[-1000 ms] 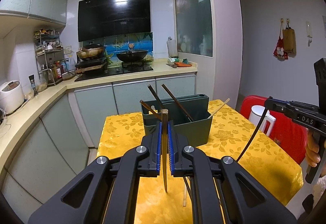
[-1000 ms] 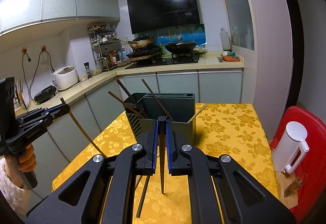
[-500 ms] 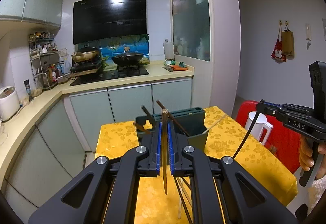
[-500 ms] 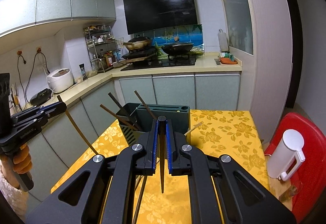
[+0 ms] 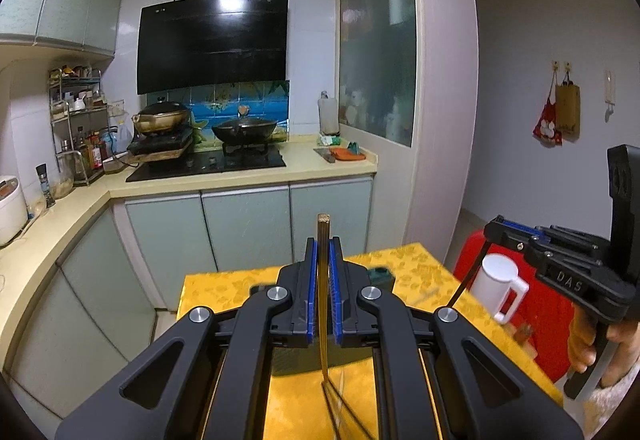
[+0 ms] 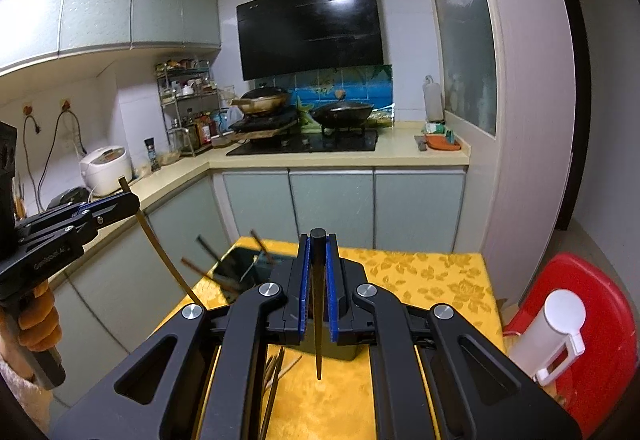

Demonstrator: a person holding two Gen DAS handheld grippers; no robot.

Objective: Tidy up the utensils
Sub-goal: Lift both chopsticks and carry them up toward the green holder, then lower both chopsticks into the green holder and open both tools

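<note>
Left wrist view shows the left gripper (image 5: 323,272) pinching a tan chopstick (image 5: 323,320) above the yellow table (image 5: 224,292); its body hides the utensil holder (image 6: 240,268), seen only in the right view, where the right gripper (image 6: 318,272) clamps a dark chopstick (image 6: 318,312).

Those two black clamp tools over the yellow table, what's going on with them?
A person holds a clamp tool in each hand, sorting chopsticks. The left gripper has its jaws shut on a light wooden chopstick; the right gripper has its jaws shut on a dark chopstick. Both sticks hang tip down above the yellow table. The dark green utensil holder below already has several chopsticks leaning in it, and a few more lie loose on the cloth.
</note>
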